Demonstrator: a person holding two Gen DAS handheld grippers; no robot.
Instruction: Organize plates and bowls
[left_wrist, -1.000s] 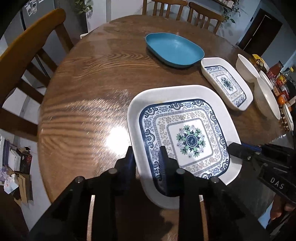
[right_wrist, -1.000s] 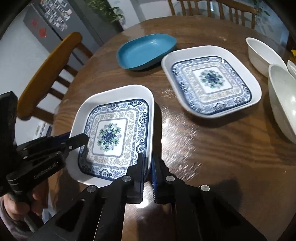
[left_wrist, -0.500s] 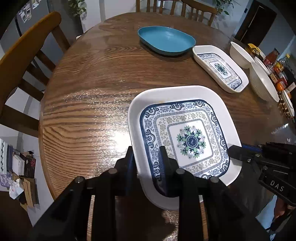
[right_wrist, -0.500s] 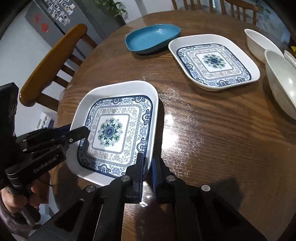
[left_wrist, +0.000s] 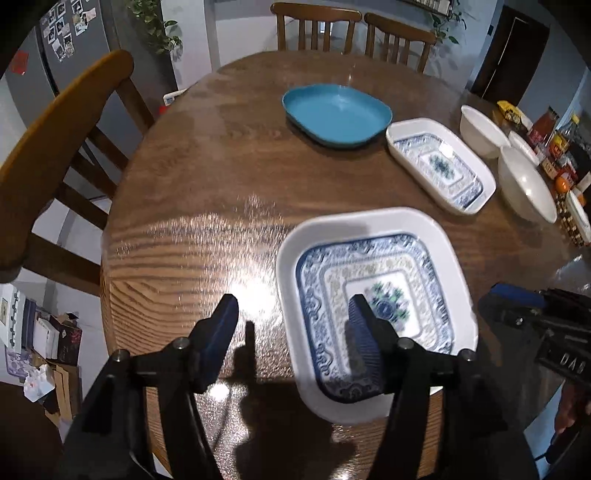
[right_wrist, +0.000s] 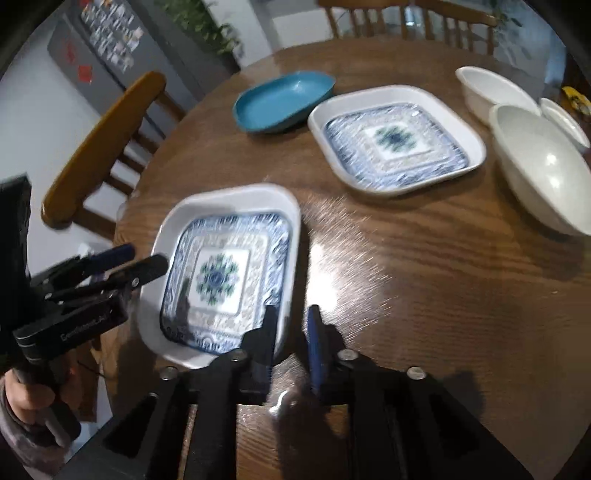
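A square white plate with a blue pattern (left_wrist: 373, 295) (right_wrist: 225, 273) lies flat on the round wooden table (left_wrist: 207, 177) near its front edge. My left gripper (left_wrist: 293, 314) is open, above the plate's left rim, one finger over the table and one over the plate. My right gripper (right_wrist: 291, 325) is open a little, its jaws either side of the plate's right rim. A second patterned square plate (left_wrist: 439, 164) (right_wrist: 395, 138), a blue oval dish (left_wrist: 336, 114) (right_wrist: 282, 99) and white bowls (left_wrist: 526, 184) (right_wrist: 539, 162) lie farther back.
Wooden chairs stand at the left (left_wrist: 55, 147) and behind the table (left_wrist: 317, 26). Jars and packets (left_wrist: 557, 147) crowd the table's right edge. Boxes and papers (left_wrist: 40, 350) lie on the floor at the left.
Both grippers have opened and let go of the near patterned plate, which now rests on the table. Both have lifted and drawn back.
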